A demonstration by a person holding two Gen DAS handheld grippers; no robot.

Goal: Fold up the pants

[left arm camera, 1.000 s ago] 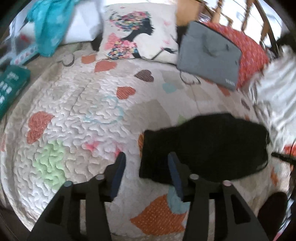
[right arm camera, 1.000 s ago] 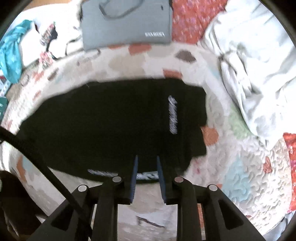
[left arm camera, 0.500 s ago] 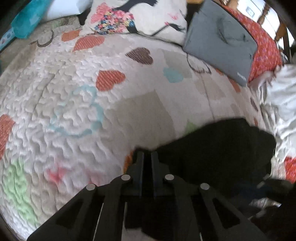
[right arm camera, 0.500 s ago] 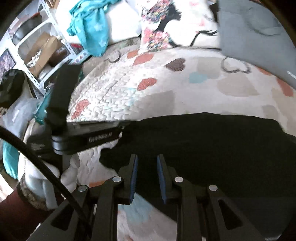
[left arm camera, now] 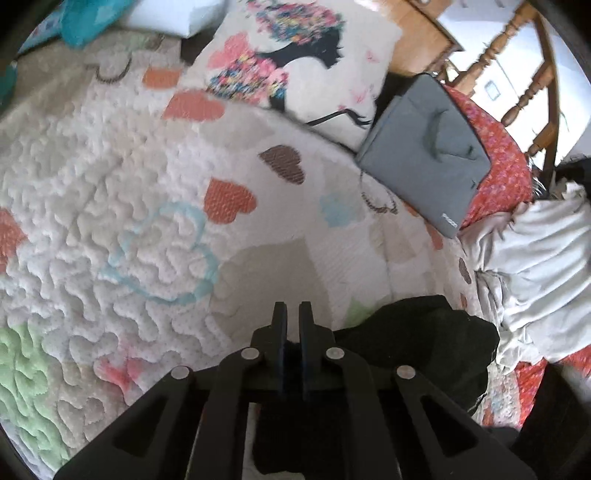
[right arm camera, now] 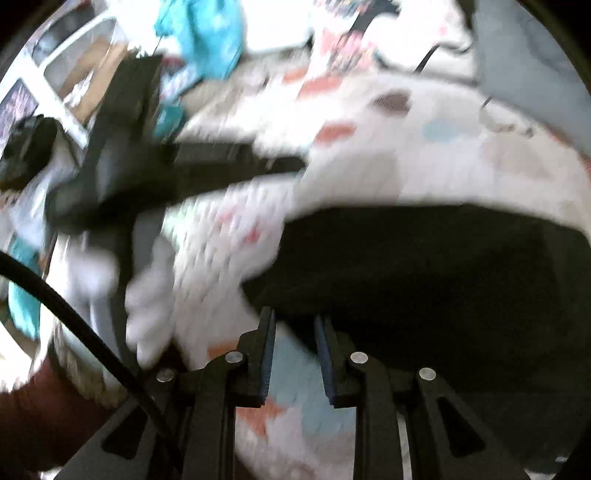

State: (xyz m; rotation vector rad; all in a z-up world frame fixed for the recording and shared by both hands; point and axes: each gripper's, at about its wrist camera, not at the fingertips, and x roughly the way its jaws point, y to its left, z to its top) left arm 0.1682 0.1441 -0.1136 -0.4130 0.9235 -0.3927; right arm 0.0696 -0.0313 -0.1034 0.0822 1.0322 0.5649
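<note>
The black pants (left arm camera: 413, 350) lie bunched on the heart-patterned quilt (left arm camera: 129, 184) at the lower right of the left wrist view. My left gripper (left arm camera: 291, 317) is shut on an edge of the pants and holds it raised above the quilt. In the blurred right wrist view the pants (right arm camera: 443, 266) spread as a wide dark shape across the right half. My right gripper (right arm camera: 295, 328) has its jaws a little apart just below the pants' near edge, with quilt showing between them. The left gripper's body (right arm camera: 122, 155) and the gloved hand (right arm camera: 147, 295) holding it show at the left.
A printed pillow (left arm camera: 295, 59) and a grey laptop sleeve (left arm camera: 424, 162) lie at the head of the bed. A white crumpled sheet (left arm camera: 535, 266) lies to the right, over a red cloth (left arm camera: 502, 162). A teal cloth (right arm camera: 207, 33) and a shelf (right arm camera: 48, 85) are at far left.
My left gripper closed on the pants' edge and lifted it toward the pillows. My right gripper swung left along the pants' near edge and its jaws have parted slightly.
</note>
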